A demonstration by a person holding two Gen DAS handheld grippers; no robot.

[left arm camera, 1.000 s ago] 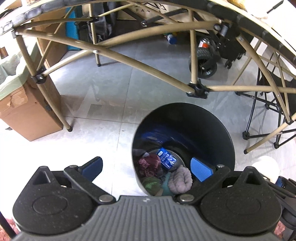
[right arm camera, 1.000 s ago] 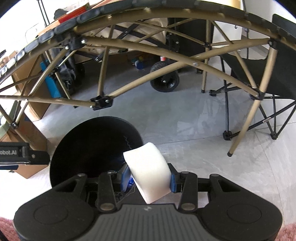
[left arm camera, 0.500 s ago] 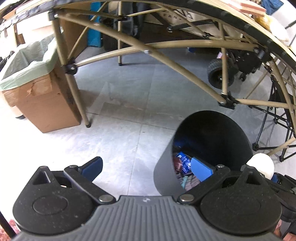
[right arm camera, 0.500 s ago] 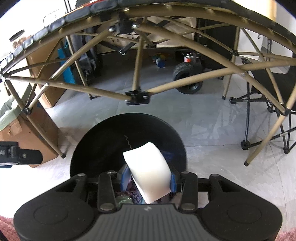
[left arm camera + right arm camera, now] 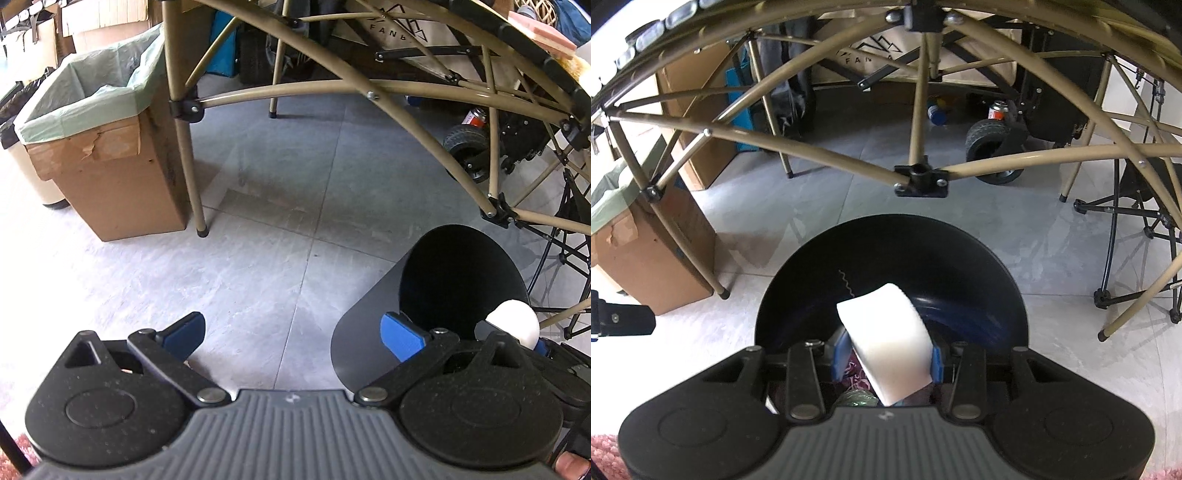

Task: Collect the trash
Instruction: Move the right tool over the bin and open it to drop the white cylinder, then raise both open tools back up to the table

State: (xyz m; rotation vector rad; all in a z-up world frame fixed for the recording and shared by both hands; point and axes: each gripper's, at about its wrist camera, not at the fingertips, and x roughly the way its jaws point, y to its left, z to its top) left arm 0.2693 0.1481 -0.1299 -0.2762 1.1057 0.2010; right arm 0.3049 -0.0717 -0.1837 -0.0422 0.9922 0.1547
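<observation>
Clamping a white foam block [image 5: 888,345] between blue pads, the right tongs [image 5: 886,360] hang over the mouth of a black round bin [image 5: 979,258]. The block sits tilted, its lower end cut off by the tongs' body. Under it, only scraps of trash show in the bin, too dark to name. The left tongs [image 5: 291,336] stand wide apart with nothing between them, over bare grey floor tiles [image 5: 258,258], the bin just to their right. From that view the block is a white knob at the bin's rim. Tan metal tubes [image 5: 820,155] of a folding counter frame cross above the bin. Beside one leg stands a cardboard box [image 5: 110,177] lined with a pale green bag.
</observation>
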